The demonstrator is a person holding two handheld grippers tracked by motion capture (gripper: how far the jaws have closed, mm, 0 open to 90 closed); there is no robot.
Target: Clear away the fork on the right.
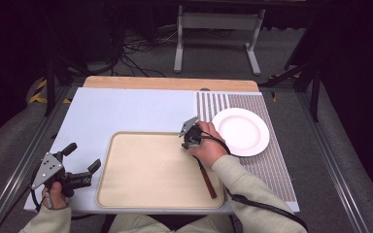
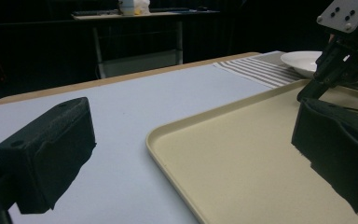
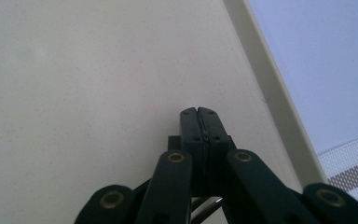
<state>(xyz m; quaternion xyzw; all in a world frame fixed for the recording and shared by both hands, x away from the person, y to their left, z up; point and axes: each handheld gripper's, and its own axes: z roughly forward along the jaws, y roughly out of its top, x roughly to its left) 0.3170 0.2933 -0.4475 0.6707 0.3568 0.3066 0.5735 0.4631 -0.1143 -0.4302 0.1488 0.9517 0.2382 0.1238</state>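
Tongs in my right hand press down on the far right part of the cream tray, close to its rim. Their own view shows the two jaws pinched flat together over bare tray, with a thin dark line between them; whether anything is caught there I cannot tell. The high view adds what that close look misses: a long dark reddish utensil lies on the tray, running from under my right hand toward the near right corner. Its upper end is hidden by my hand, so I cannot say if the tongs grip it.

My left tongs hang just left of the tray over the pale blue tabletop, jaws spread wide and holding nothing. Their view looks across the tray's corner between the two foam pads and catches my right tongs farther off, with the white plate behind them on the striped mat.
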